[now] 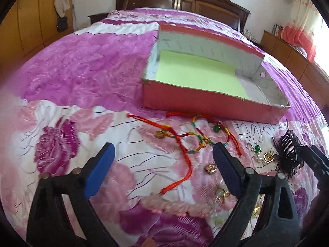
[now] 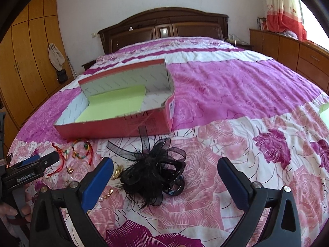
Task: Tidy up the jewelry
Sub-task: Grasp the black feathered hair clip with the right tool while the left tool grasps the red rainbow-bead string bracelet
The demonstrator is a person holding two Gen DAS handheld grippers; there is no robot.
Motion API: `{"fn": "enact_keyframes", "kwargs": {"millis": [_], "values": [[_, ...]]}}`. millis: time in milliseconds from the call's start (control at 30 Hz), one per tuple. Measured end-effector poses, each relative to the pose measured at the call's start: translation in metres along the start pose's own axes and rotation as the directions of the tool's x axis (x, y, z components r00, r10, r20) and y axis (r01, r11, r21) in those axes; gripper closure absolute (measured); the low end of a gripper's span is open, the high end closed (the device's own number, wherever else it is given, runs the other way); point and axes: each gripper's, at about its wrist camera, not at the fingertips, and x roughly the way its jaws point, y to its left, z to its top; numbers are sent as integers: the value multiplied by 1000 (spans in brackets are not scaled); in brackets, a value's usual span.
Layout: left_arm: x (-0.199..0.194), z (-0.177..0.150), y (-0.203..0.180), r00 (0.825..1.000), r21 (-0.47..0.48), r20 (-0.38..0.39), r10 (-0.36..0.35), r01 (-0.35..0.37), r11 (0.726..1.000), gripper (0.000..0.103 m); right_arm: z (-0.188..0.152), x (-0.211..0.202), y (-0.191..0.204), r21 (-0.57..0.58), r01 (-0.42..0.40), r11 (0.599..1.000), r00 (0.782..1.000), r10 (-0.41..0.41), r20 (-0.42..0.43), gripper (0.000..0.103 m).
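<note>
The left gripper (image 1: 164,164) is wide open and holds nothing. Its two blue pads (image 1: 100,170) hang over a tangle of red and rainbow string bracelets (image 1: 191,138) on the flowery bedspread (image 1: 82,82). The right gripper (image 2: 165,182) is wide open too, with one black feathery hair clip (image 2: 154,175) lying between its pads, not pinched. Behind both sits one red box (image 2: 123,123) with one green sheet (image 2: 111,105) inside. Small gold charms (image 1: 209,167) and a pink bead bracelet (image 1: 174,204) lie near the strings; I can't count them all. Only the right view shows the clip whole. Only the left view shows the pink beads.
</note>
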Motion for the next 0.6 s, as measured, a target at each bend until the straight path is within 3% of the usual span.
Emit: {"fn": "enact_keyframes", "kwargs": {"millis": [367,600], "values": [[23,-1,1,997,-18,-74,20,-21,1000,37,-2,12,-6,23,-23,999,999,25,-48,1],[31,-5,1,993,-11,-112,37,-38,999,40,-2,19,-3,16,-53,998,996,54,-71,12]]}}
